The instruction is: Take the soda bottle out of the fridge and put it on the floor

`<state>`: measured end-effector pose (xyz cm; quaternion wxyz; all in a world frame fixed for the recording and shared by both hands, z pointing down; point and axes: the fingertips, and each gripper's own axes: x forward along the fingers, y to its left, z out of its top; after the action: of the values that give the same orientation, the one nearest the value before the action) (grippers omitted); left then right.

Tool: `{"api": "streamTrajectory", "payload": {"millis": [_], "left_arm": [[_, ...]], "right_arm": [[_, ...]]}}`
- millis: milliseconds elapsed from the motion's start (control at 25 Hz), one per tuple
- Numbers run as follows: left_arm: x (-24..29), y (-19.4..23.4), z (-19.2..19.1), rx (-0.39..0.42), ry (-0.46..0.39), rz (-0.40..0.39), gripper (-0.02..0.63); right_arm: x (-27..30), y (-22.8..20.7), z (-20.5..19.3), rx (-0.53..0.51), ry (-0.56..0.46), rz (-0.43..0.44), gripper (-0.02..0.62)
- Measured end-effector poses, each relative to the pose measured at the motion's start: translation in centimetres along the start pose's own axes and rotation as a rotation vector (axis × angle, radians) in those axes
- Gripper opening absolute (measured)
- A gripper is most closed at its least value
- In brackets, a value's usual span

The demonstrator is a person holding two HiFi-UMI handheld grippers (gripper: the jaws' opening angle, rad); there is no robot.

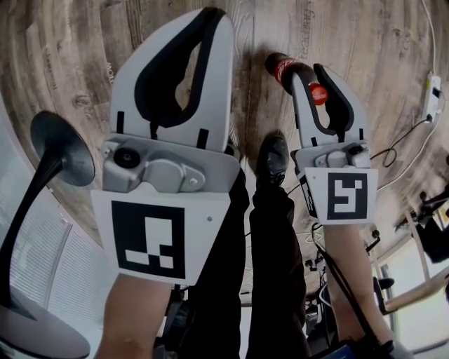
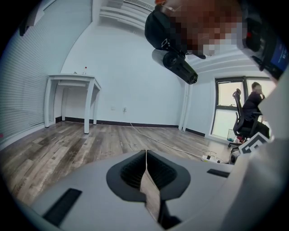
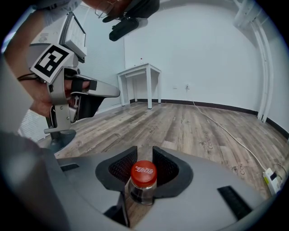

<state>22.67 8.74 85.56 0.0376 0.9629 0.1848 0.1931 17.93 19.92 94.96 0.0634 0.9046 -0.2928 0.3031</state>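
Observation:
The soda bottle (image 1: 284, 68) is dark with a red label and a red cap (image 3: 143, 173). My right gripper (image 1: 317, 78) is shut on the bottle's neck just below the cap, and the body hangs tilted over the wooden floor (image 1: 365, 42). In the right gripper view the cap sits between the two black pads (image 3: 121, 168). My left gripper (image 1: 209, 19) is held up at the left, shut with nothing in it. Its pads (image 2: 135, 171) meet in a thin line in the left gripper view. The left gripper (image 3: 92, 92) also shows at the left of the right gripper view. No fridge is in view.
A black round stand (image 1: 62, 148) rises at the left. My shoe (image 1: 272, 158) is on the floor between the grippers. A white table (image 3: 141, 71) stands by the far wall. A cable and power strip (image 3: 271, 177) lie at the right. A person sits on a chair (image 2: 249, 110) by the window.

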Motion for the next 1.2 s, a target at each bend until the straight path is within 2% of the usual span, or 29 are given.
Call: {"api": "streamTrajectory", "payload": {"millis": [240,400,760,1200], "left_arm": [[-0.3,-0.4,-0.1,0.004,0.004,-0.004,0.017],[-0.5,-0.4,-0.2,0.006,0.003,-0.008,0.017],[-0.7,-0.3,-0.2,-0.001,0.006,-0.008,0.017],[-1.1,0.1,1.5,0.001,-0.017,0.004,0.017]], "right_arm": [[-0.2,0.2,-1.4,0.002,0.038,0.003,0.12],[0.2,0.1,-1.4,0.001,0.014,-0.011,0.12],[1.2,1.0,-0.8,-0.062,-0.002,0.017,0.126],[1.3,2.3,-1.1,-0.043,0.029,0.064,0.141]]}}
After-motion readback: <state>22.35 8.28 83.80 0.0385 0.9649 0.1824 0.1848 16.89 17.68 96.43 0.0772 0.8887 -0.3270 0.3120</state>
